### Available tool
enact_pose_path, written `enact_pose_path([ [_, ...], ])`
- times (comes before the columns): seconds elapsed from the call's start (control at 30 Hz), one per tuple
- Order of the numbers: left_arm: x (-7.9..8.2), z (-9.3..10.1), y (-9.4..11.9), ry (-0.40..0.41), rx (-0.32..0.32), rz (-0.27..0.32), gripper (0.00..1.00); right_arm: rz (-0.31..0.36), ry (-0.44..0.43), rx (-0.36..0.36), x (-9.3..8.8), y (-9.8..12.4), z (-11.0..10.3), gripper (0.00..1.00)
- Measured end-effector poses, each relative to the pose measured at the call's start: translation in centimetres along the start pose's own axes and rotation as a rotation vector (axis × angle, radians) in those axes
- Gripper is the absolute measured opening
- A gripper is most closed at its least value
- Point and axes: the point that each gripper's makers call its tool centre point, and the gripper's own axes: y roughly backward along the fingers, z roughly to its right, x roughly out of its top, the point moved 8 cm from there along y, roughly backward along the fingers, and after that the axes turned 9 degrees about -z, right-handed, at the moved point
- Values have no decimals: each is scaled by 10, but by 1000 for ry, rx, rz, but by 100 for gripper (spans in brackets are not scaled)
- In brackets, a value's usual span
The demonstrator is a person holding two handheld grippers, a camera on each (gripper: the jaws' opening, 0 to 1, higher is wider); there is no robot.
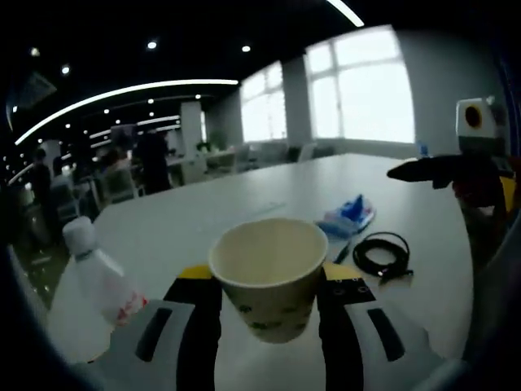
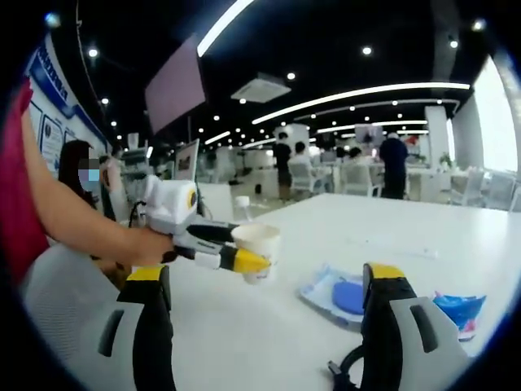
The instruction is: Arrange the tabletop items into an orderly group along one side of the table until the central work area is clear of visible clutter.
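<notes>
The paper cup [image 1: 271, 277] is sitting between the jaws of the left tool [image 1: 269, 305], which is closing on its lower wall and carrying it above the table [image 1: 244, 204]; in the right gripper view the same cup [image 2: 257, 248] is showing gripped at the tip of that tool [image 2: 218, 248]. It is looking empty, so probably light, thin-walled and easy to crush; a gentle hold low on the body, below the rolled rim, is seeming safest. The right tool [image 2: 264, 326] is standing wide open, holding nothing. Ahead of it are lying a blue-lidded pack [image 2: 342, 295] and a blue wrapper [image 2: 461, 311]. A plastic bottle [image 1: 102, 281] is standing left of the left tool, a coiled black cable [image 1: 383, 255] to its right.
</notes>
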Motion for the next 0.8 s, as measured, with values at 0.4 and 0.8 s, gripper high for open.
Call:
enact_pose_path([
  [0.4,-11,-21,-24,29,62,-24,43,-1,-32,-3,-4,2,5,96],
  [0.8,-28,-36,-44,49,98,-50,43,-45,-42,11,-13,-4,6,96],
])
